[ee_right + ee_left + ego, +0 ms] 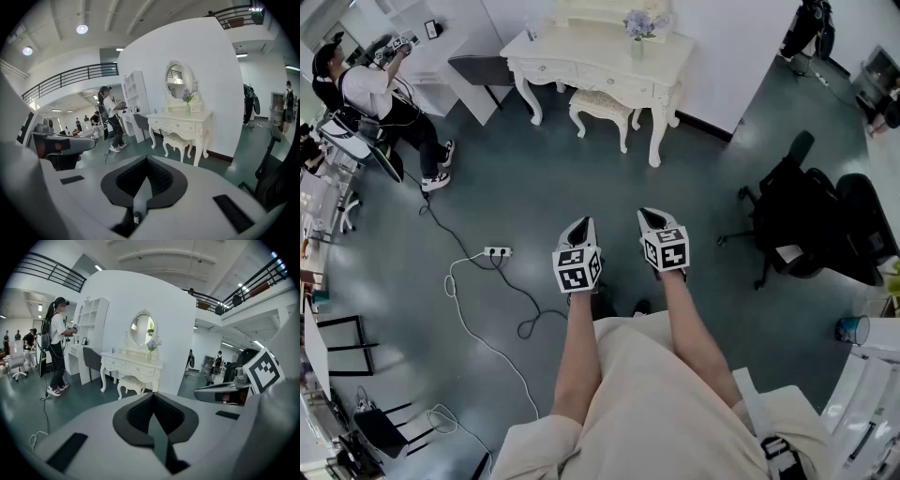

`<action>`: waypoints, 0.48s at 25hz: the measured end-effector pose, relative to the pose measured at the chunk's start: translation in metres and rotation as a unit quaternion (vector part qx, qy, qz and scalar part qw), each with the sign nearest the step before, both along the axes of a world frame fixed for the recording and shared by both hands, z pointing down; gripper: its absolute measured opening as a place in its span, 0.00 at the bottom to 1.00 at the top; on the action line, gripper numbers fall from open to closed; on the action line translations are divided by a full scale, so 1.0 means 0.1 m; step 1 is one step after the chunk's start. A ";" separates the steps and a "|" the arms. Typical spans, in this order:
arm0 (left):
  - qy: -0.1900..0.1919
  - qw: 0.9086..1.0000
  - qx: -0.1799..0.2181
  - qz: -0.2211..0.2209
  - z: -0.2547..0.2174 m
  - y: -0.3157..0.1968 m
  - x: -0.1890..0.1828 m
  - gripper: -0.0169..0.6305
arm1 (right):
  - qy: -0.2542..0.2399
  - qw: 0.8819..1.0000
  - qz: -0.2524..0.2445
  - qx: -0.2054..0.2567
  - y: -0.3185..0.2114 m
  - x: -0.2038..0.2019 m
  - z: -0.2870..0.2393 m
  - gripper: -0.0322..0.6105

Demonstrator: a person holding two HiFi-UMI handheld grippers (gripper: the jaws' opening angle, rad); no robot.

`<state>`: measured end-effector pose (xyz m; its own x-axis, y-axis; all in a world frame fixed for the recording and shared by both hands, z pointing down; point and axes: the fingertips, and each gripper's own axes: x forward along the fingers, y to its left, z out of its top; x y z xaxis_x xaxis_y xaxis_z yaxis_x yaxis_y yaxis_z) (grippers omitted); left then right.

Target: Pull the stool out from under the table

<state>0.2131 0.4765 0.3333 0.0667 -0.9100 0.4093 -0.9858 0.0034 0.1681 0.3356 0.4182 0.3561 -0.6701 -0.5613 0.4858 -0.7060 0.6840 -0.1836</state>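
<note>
Floor of dark teal colour (534,187) is filling most of the head view. At its far side a white carved dressing table (581,71) is standing against a white wall (741,47). The upper edge of the head view is cutting off its oval mirror (142,329), which is showing whole only in the two gripper views.

Under the table's knee space a small white stool with a cream padded seat (602,105) is standing. From the head view the table's top is hiding its rear part, so only the front of the seat and the front legs are showing. Its long axis is running along the table's front edge, and one long side is facing the grippers.

The left gripper (580,225) and the right gripper (653,217) are hanging side by side above the floor, well apart from the stool, both pointing toward the table. Both pairs of jaws are pressing together, with nothing between them, and they are touching nothing.
</note>
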 end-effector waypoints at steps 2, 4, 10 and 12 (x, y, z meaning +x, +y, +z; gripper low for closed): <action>-0.001 1.000 0.002 -0.009 -0.01 -0.02 -0.05 0.05 | 0.002 1.000 -0.003 0.004 -0.03 -0.01 -0.01 0.12; -0.003 1.000 0.002 -0.015 -0.01 -0.04 -0.08 0.05 | 0.001 1.000 -0.002 0.006 -0.05 0.00 -0.02 0.12; -0.013 1.000 0.001 -0.006 -0.06 -0.16 -0.19 0.05 | -0.017 1.000 0.018 0.013 -0.18 -0.08 -0.10 0.12; -0.011 1.000 0.003 -0.004 -0.07 -0.24 -0.25 0.05 | -0.030 0.999 0.020 0.014 -0.24 -0.16 -0.13 0.12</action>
<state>0.1885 0.4522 0.3262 0.0497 -0.9130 0.4049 -0.9893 0.0107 0.1456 0.3194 0.3943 0.3436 -0.6738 -0.6009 0.4300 -0.7215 0.6606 -0.2075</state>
